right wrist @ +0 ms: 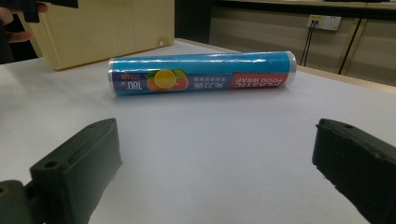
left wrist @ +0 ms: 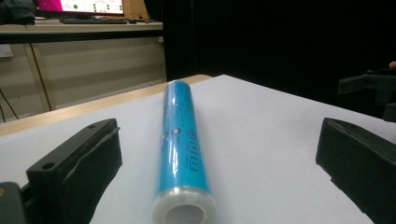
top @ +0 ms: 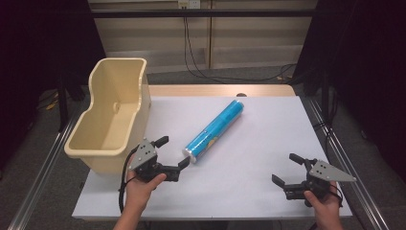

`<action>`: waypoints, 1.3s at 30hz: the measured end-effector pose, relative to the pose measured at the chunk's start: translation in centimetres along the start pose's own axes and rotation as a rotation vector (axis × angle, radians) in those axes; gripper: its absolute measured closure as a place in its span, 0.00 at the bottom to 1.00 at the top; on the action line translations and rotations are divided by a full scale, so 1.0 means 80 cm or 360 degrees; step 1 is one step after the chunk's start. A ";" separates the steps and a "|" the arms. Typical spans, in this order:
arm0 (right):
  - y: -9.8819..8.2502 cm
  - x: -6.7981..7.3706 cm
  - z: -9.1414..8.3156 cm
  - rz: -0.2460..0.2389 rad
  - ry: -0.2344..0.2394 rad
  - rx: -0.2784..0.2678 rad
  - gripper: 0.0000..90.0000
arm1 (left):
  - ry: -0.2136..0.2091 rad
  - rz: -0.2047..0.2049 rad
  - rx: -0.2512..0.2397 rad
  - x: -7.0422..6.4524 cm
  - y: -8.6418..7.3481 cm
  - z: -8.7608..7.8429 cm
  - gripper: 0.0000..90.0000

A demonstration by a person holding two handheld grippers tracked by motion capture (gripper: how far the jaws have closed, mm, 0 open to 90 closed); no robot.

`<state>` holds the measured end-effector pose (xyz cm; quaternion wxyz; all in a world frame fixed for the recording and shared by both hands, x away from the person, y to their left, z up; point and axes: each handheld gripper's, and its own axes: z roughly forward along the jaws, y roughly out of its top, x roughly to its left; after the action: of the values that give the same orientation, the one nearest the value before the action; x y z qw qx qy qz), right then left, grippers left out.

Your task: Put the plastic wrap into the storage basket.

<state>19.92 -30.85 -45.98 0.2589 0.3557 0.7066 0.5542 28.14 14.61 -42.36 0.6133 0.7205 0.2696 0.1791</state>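
White tabletop (top: 249, 187) fills the middle of the high view, and at its lower left the left gripper (top: 173, 152) stands with jaws wide apart, unclamped, its mouth just at the near end of the plastic food wrap roll (top: 215, 129), which lies slanting toward the upper centre beside the beige plastic bin (top: 95, 143). At lower right the right gripper (top: 287, 170) also gapes, well apart from the roll. Likely light, stiff and slick in its film, the roll should be clamped across its round body near the close end.
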 end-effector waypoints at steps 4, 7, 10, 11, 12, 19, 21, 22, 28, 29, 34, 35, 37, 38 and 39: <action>-0.001 0.000 0.000 0.0002 0.0000 0.0001 0.01 | -0.0001 -0.0009 0.0016 0.004 0.004 0.018 0.00; 0.000 0.000 0.000 0.0002 -0.0001 0.0002 0.01 | -0.0001 -0.0024 -0.0003 0.006 0.009 0.031 0.00; 0.000 0.000 0.000 -0.0005 0.0001 0.0003 0.01 | -0.0004 -0.0022 0.0011 0.008 0.014 0.044 0.00; -0.001 0.000 0.000 -0.0005 0.0001 0.0003 0.01 | -0.0010 -0.0025 0.0017 0.008 0.015 0.049 0.00; -0.001 0.000 0.000 -0.0006 0.0002 0.0004 0.01 | -0.0014 -0.0029 0.0024 0.009 0.016 0.054 0.00; 0.000 0.000 -0.001 -0.0009 0.0002 0.0006 0.01 | -0.0042 -0.0035 0.0067 0.008 0.023 0.088 0.00; 0.000 0.000 -0.001 -0.0008 0.0003 0.0003 0.01 | -0.0051 -0.0036 0.0092 0.008 0.026 0.096 0.00; 0.000 -0.001 -0.002 -0.0008 0.0004 0.0004 0.01 | -0.0051 -0.0036 0.0092 0.008 0.026 0.096 0.00; 0.000 -0.001 -0.002 -0.0008 0.0003 0.0002 0.01 | -0.0054 -0.0028 0.0136 0.009 0.034 0.121 0.00; 0.000 -0.001 -0.003 -0.0007 0.0001 0.0002 0.01 | -0.0054 -0.0023 0.0146 0.009 0.035 0.124 0.00; 0.000 -0.001 -0.003 -0.0009 0.0003 0.0001 0.01 | -0.0041 -0.0028 0.0161 0.013 0.040 0.139 0.00; 0.000 -0.001 -0.003 -0.0009 0.0002 0.0000 0.01 | -0.0038 -0.0021 0.0171 0.014 0.041 0.142 0.00; 0.000 -0.001 -0.003 -0.0007 0.0001 -0.0003 0.01 | -0.0038 -0.0017 0.0180 0.015 0.042 0.144 0.00; 0.000 -0.001 -0.003 -0.0010 0.0003 -0.0006 0.01 | -0.0036 -0.0022 0.0174 0.015 0.045 0.151 0.00; 0.001 -0.001 -0.004 -0.0005 0.0003 -0.0006 0.01 | -0.0040 -0.0027 0.0185 0.015 0.046 0.154 0.00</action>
<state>19.78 -31.10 -45.87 0.2598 0.3535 0.7064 0.5555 36.98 5.29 -41.09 0.5751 0.7549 0.2778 0.1488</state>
